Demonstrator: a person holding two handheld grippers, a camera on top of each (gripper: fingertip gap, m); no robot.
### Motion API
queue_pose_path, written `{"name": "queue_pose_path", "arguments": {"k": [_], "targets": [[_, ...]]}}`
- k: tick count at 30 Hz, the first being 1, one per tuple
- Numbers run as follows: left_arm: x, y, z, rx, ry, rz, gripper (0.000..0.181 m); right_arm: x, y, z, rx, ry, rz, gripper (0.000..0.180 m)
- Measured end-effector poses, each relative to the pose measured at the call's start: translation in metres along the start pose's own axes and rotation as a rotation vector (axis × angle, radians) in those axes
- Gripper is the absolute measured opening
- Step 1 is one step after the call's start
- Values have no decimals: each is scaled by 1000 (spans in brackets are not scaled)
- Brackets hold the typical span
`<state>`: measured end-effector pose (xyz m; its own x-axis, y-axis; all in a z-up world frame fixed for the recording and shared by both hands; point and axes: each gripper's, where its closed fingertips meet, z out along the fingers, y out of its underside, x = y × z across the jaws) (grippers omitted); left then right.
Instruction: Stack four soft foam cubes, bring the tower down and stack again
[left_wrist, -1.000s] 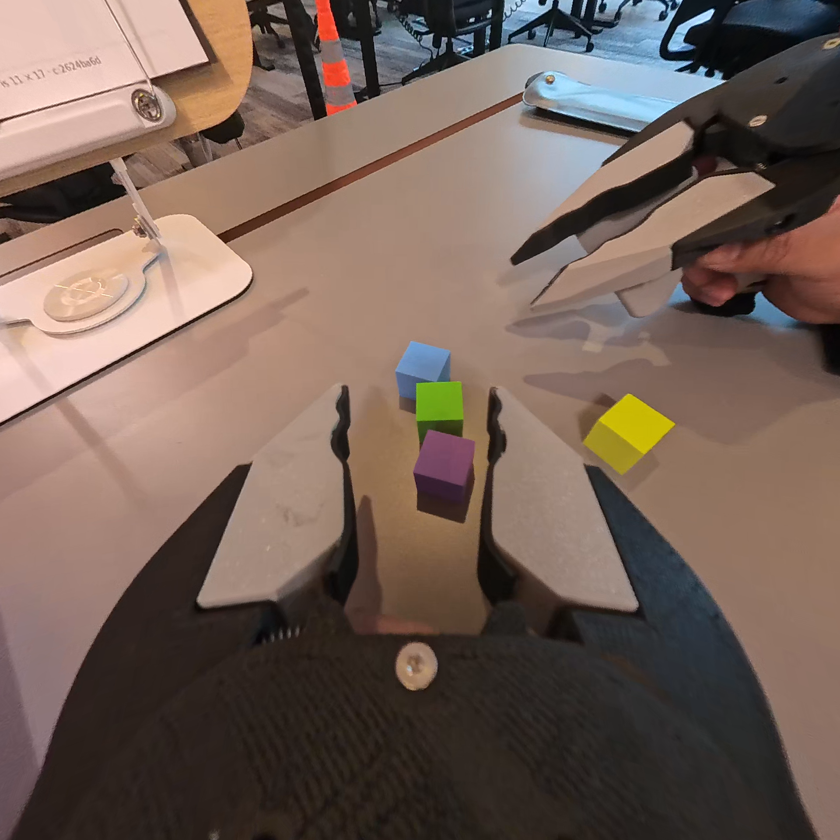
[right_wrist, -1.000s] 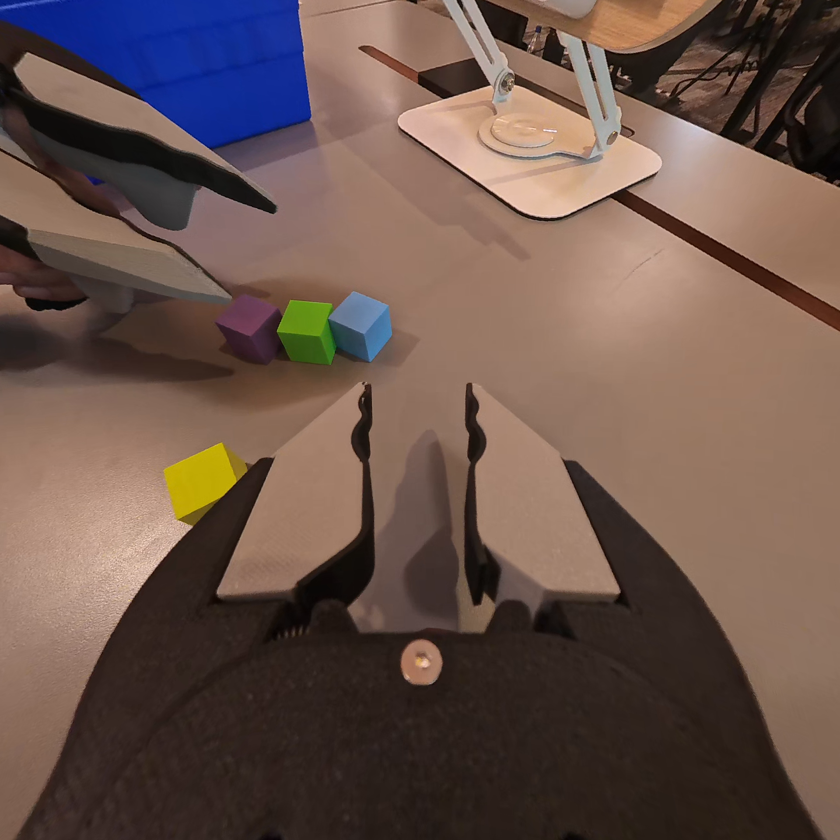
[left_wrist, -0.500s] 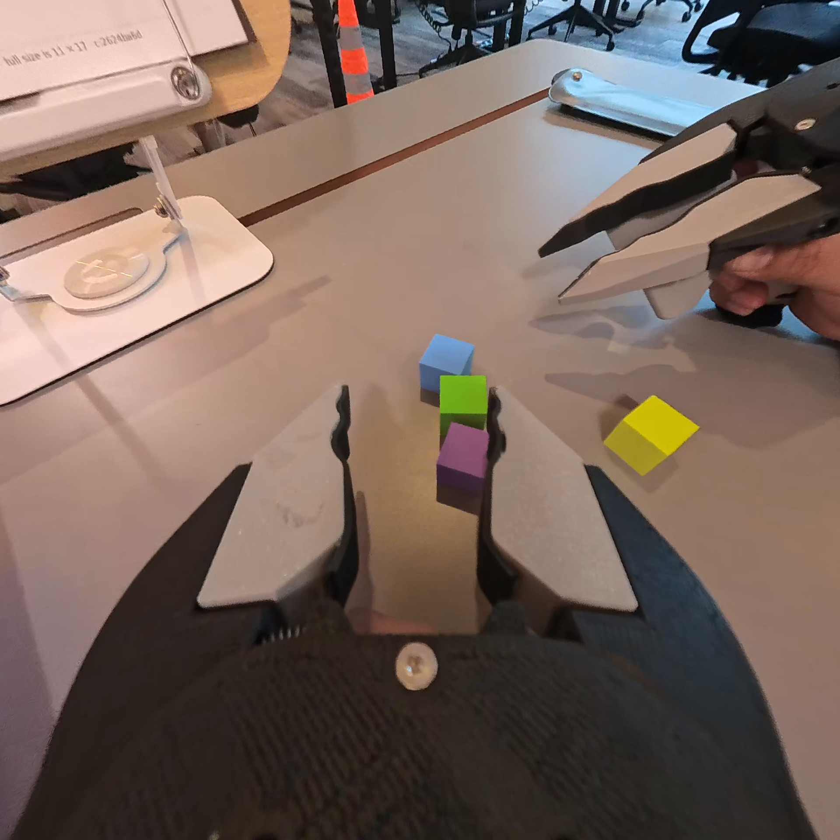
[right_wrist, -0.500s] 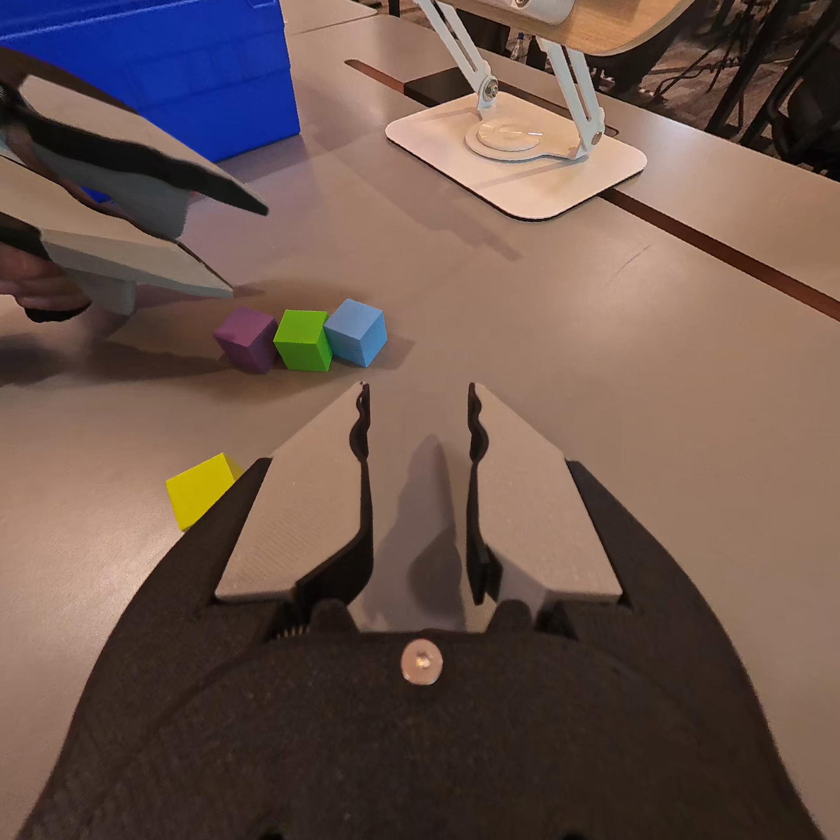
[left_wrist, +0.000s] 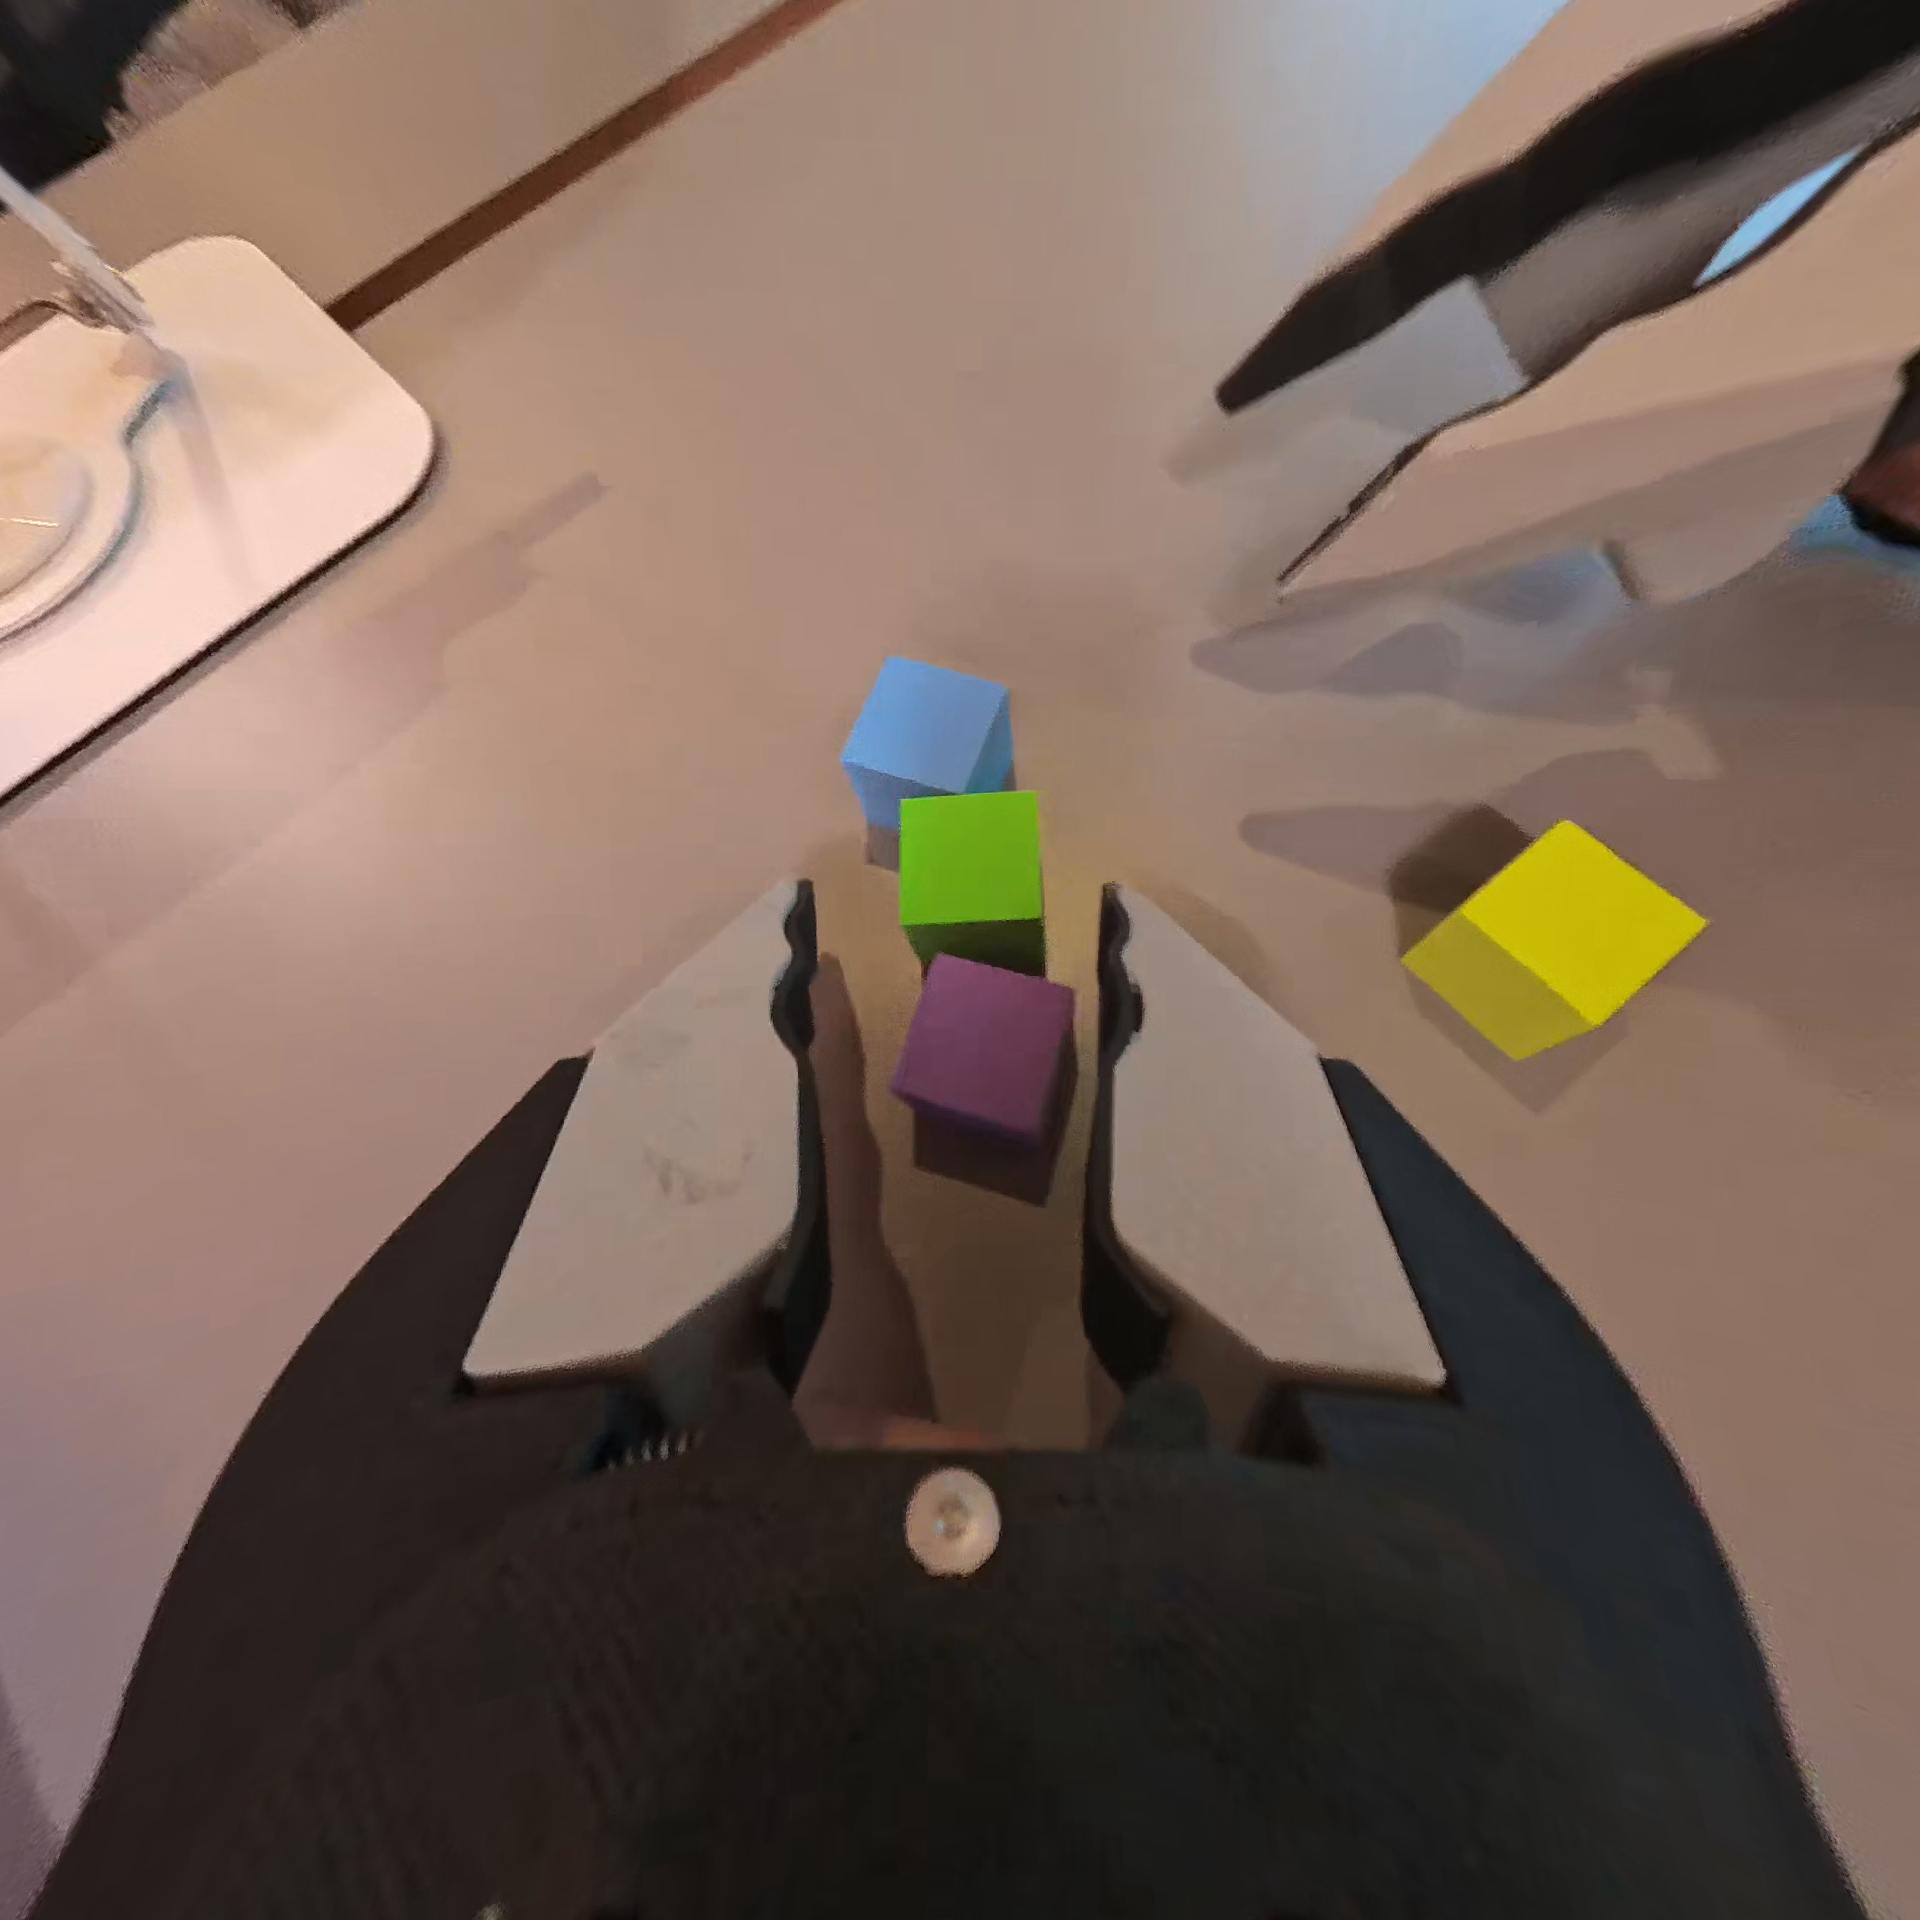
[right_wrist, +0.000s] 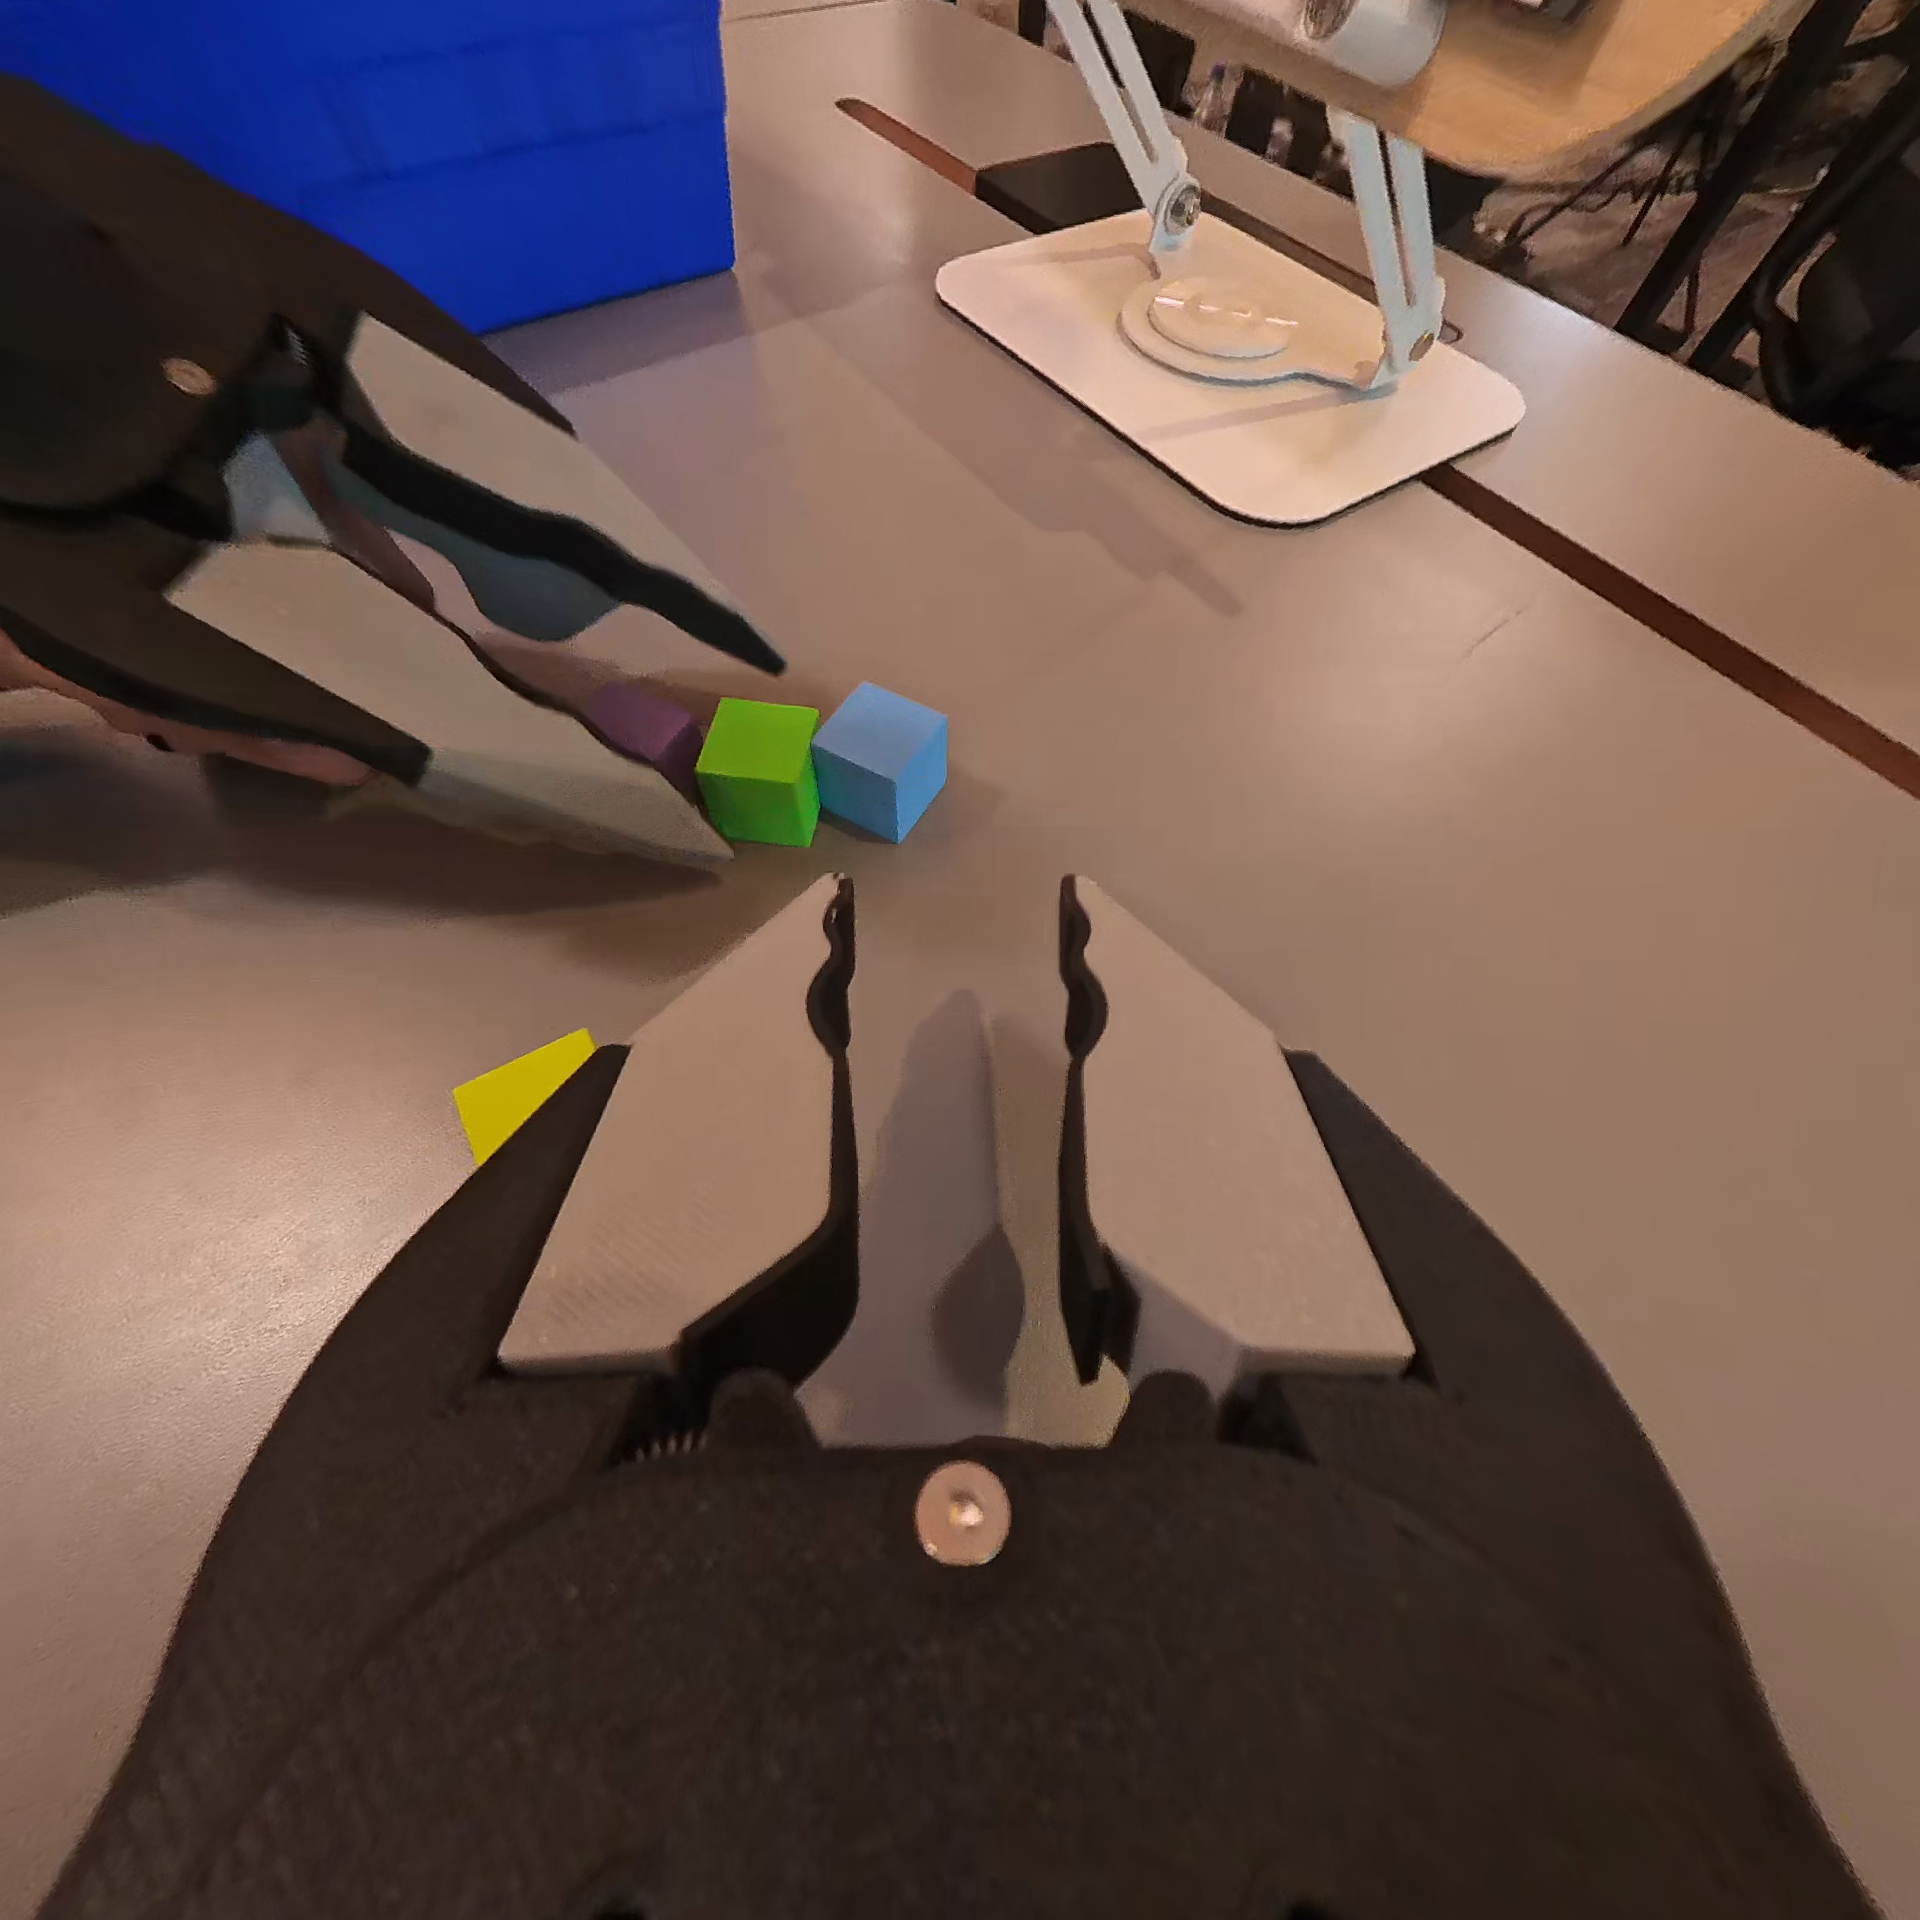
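Purple foam cube (left_wrist: 985, 1049), light and squashy by my judgement, sits on the bench (left_wrist: 935, 364) between my left gripper's (left_wrist: 954, 914) spread fingers, touching the green cube (left_wrist: 969, 857); I should pinch opposite flat faces gently.

I see a wide grey table (right_wrist: 1351, 831) with a dark brown seam strip (right_wrist: 1662, 613) running across it. A white flat rounded stand base (right_wrist: 1247, 416) rests on it, with pale metal arms (right_wrist: 1382, 197) rising to a wooden board (right_wrist: 1538, 73). A large blue plastic bin (right_wrist: 436, 135) sits at my far left. Black chair legs (right_wrist: 1766, 208) show beyond.
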<state>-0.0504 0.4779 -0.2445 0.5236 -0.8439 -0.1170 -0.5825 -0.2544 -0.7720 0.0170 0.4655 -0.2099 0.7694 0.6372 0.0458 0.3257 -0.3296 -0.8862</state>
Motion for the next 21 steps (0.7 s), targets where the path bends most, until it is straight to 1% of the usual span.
{"name": "queue_pose_path", "arguments": {"k": [2,3,4,7,10,13,16,19,21], "targets": [[-2,3,5,-35,-16,12,50,-1,-6,-4,28,-2,-1,37],[-3,2,6,-32,-18,13,35,-2,-8,-5,39,-6,7,37],[-2,0,6,-21,-5,9,27,-3,-9,-6,47,-14,18,37],[2,-4,3,11,53,-8,26,-10,-9,-5,55,-68,58,36],[11,-14,-8,108,122,40,26,-22,-10,-3,59,-159,93,36],[5,-18,-21,193,67,146,26,-36,-13,-7,61,-273,160,41],[17,-28,-43,349,67,294,26,-42,-26,-15,113,-363,289,42],[22,-37,-59,449,-4,416,26,-53,-40,-24,164,-478,396,41],[26,-46,-66,506,-48,477,26,-58,-43,-24,169,-512,431,41]]}}
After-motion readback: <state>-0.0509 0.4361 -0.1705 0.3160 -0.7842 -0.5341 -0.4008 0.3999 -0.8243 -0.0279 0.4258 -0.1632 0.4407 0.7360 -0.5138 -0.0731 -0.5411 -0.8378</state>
